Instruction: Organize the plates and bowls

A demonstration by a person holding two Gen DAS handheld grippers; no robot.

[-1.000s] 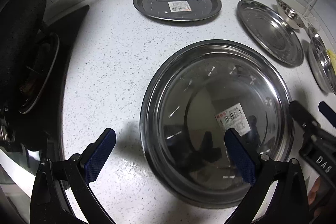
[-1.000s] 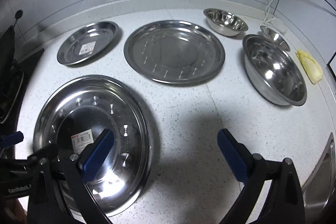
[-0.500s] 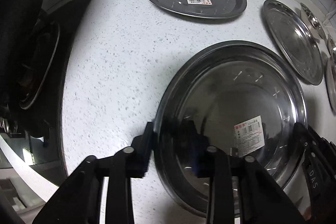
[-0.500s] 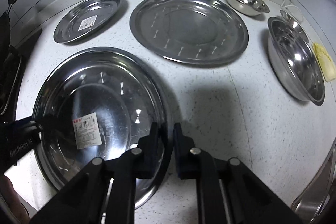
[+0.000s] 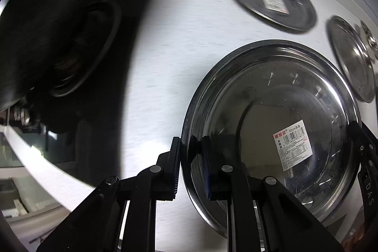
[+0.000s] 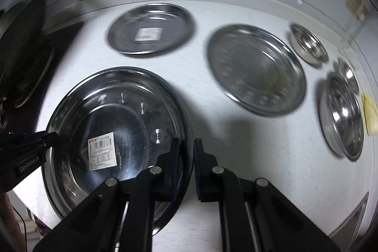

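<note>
- Left gripper (image 5: pixel 191 165) and right gripper (image 6: pixel 187 158) clamp opposite rims of the labelled steel plate (image 6: pixel 118 124), held level between them over the white counter (image 6: pixel 212 134).
- The large flat plate (image 6: pixel 256 70) lies beyond, nearer the right gripper.

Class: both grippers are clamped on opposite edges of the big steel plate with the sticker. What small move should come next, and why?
Probably lift the plate level and carry it toward the wide flat plate to stack it. The left gripper and right gripper each pinch its rim on opposite sides, so it is held securely, and the other plates lie separately on the counter.
</note>
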